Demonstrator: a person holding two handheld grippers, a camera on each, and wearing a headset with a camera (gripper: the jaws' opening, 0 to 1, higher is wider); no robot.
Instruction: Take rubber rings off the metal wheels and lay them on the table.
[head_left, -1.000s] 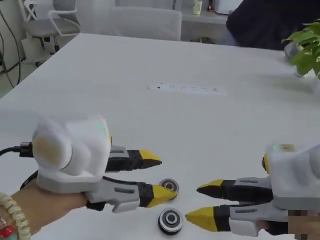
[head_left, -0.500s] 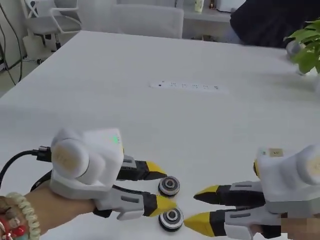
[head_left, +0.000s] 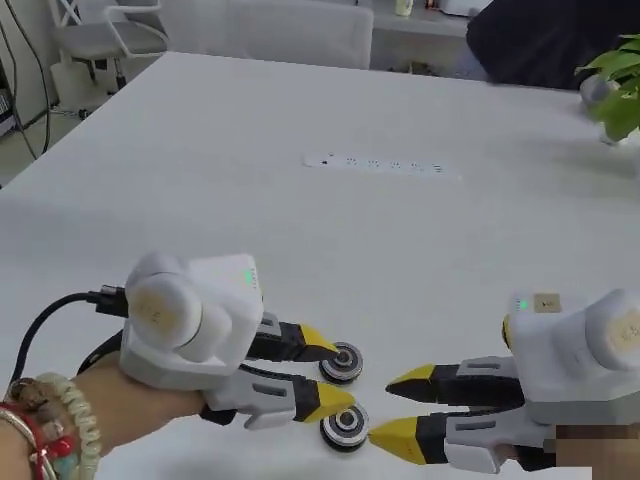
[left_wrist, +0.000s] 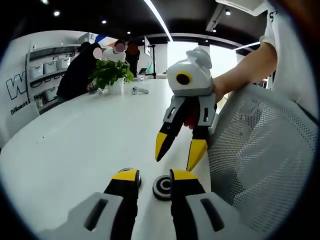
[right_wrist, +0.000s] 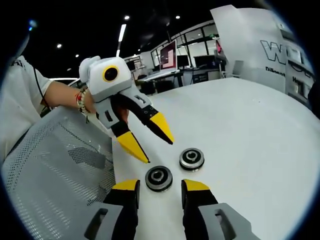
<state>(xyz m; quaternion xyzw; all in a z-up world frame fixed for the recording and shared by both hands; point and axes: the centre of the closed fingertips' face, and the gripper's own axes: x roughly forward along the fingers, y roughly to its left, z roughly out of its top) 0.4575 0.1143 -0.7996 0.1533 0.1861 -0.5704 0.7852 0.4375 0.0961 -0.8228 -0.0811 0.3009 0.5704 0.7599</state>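
On the white table (head_left: 300, 230), the left gripper (head_left: 343, 373) is held low and level, pointing right, jaws parted and empty. Two metal wheels lie flat at its tips, the far wheel (head_left: 343, 362) and the near wheel (head_left: 344, 427). The right gripper (head_left: 381, 407) points back at them, jaws likewise apart, holding nothing.

Left tool (head_left: 343, 374) and right tool (head_left: 381, 407), jaws apart, tips facing.
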